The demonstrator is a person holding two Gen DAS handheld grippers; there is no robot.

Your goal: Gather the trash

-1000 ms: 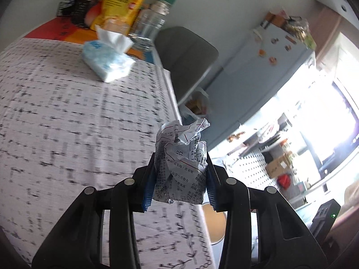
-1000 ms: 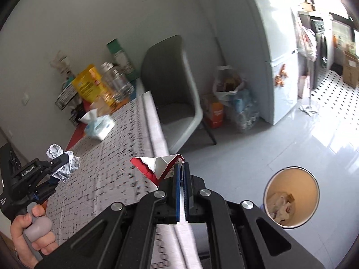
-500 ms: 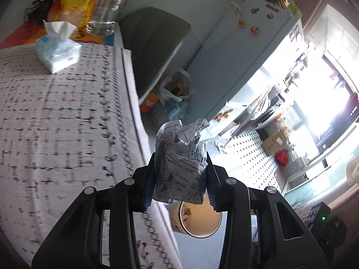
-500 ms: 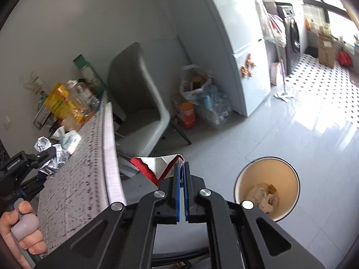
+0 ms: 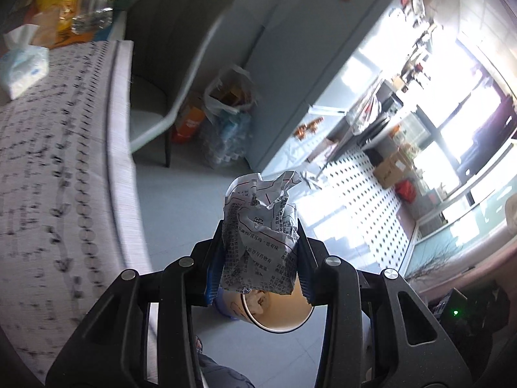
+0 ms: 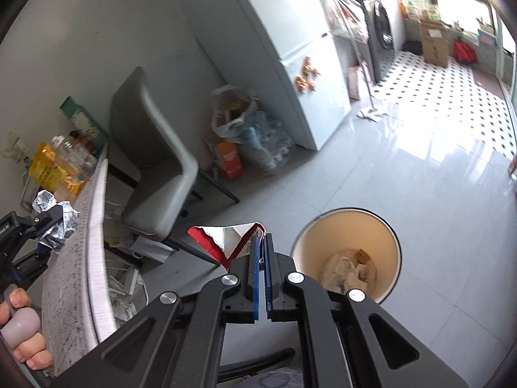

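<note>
My left gripper (image 5: 258, 252) is shut on a crumpled printed paper wad (image 5: 260, 236), held past the table's edge above the floor. The round tan trash bin (image 5: 278, 315) lies below and just behind the wad. My right gripper (image 6: 261, 258) is shut on a torn red-and-white wrapper (image 6: 226, 237), held over the floor just left of the bin (image 6: 347, 226), which has trash inside. The left gripper with its wad (image 6: 56, 226) also shows at the far left of the right wrist view, over the table.
The patterned tablecloth table (image 5: 48, 177) is on the left with a tissue pack (image 5: 22, 68) and bottles. A grey chair (image 6: 155, 161), bags and an orange box (image 6: 229, 160) stand by the white fridge (image 6: 274, 64). Papers lie under the table.
Both grippers have swung from over the table toward the floor and the bin, which now looks closer in both views. Both still grip their trash.
</note>
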